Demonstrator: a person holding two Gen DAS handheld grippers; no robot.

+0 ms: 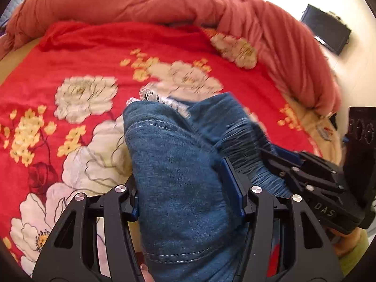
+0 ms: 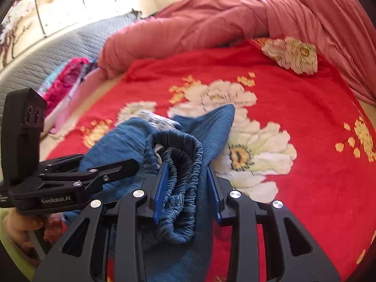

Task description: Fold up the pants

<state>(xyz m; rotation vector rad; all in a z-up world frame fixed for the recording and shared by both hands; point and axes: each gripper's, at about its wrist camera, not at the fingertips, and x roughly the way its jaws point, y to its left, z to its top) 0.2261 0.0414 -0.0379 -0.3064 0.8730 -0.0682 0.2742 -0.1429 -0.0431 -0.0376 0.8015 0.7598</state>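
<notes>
Blue denim pants point(image 1: 178, 169) with an elastic waistband point(image 2: 185, 183) and white lace trim point(image 1: 152, 97) hang bunched above a red floral bedspread point(image 1: 94, 54). My left gripper point(image 1: 188, 188) is shut on a thick fold of the pants near a stitched hem. My right gripper point(image 2: 188, 181) is shut on the gathered waistband. The two grippers are close side by side; the right one shows in the left wrist view point(image 1: 312, 178), and the left one shows in the right wrist view point(image 2: 77, 176). The rest of the pants is hidden below the fingers.
A rolled salmon-pink quilt point(image 1: 164, 2) lies along the far side and right of the bed. Pink and magenta clothes point(image 2: 68, 80) lie at the bed's left edge by a grey quilted headboard point(image 2: 47, 54). A dark box point(image 1: 326, 29) sits on the floor.
</notes>
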